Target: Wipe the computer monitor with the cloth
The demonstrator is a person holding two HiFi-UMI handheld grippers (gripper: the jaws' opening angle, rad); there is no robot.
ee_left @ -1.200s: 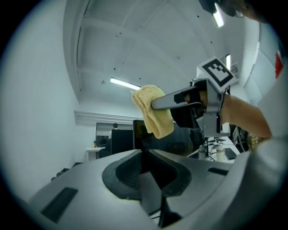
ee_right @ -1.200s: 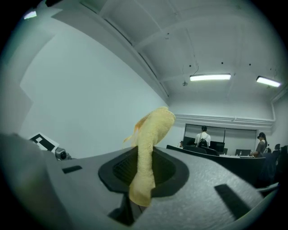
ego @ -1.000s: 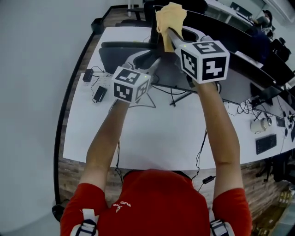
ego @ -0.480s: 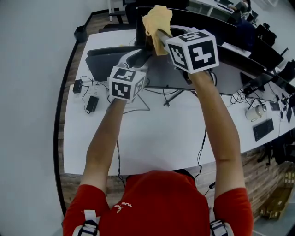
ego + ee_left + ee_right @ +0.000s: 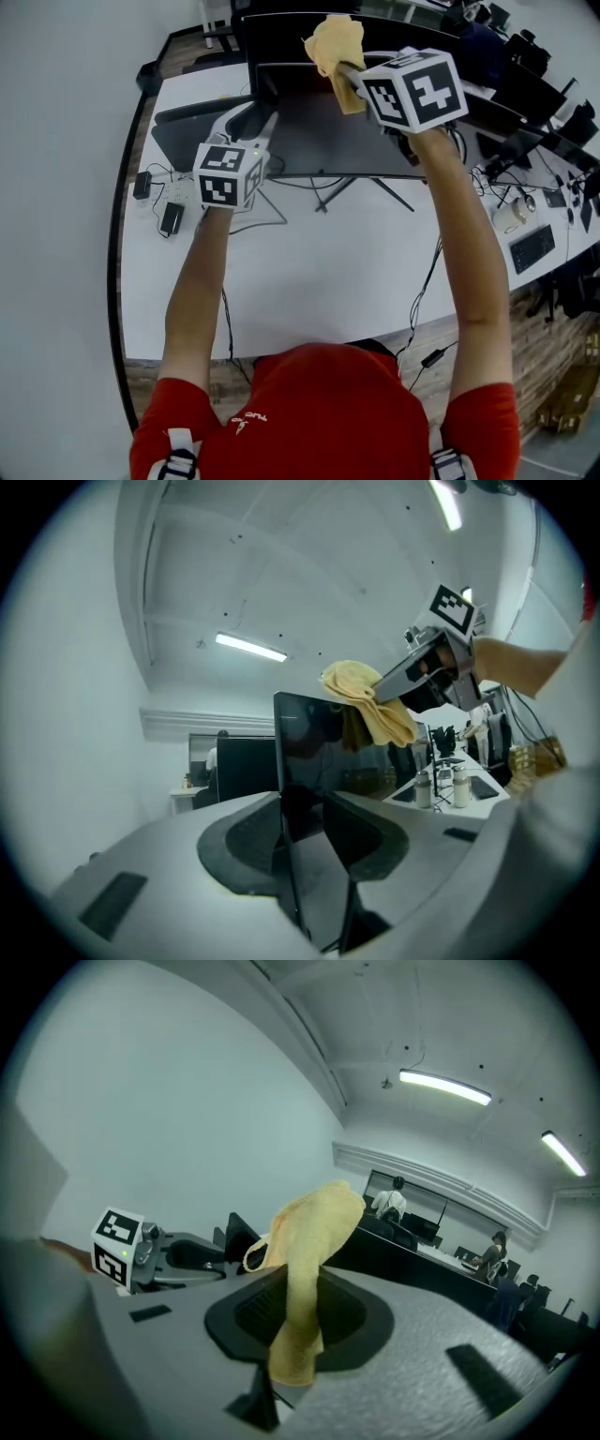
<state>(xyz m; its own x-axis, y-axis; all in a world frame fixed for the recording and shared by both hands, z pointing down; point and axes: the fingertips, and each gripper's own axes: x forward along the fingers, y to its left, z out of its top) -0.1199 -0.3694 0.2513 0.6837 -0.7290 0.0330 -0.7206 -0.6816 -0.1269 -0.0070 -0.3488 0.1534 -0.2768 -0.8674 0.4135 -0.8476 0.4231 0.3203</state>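
Observation:
A black monitor (image 5: 309,141) stands on the white table (image 5: 309,272). My left gripper (image 5: 259,112) is at the monitor's left edge. In the left gripper view that thin edge (image 5: 305,752) runs between the jaws of the left gripper (image 5: 305,855), which have just been opening and stand open around it. Up by the monitor's top edge, my right gripper (image 5: 343,67) is shut on a yellow cloth (image 5: 337,42). In the right gripper view the cloth (image 5: 305,1241) rises from between the jaws and folds over. From the left gripper view the cloth (image 5: 370,705) hangs beside the screen's upper corner.
Cables and power adapters (image 5: 171,217) lie on the table's left side near the wall. A second dark monitor (image 5: 281,28) stands behind the first. To the right is another desk with a keyboard (image 5: 532,248) and a cup (image 5: 511,214). People sit at far desks.
My right gripper has carried the cloth to the right along the monitor's top, away from the left gripper. The left gripper has stayed at the monitor's left edge.

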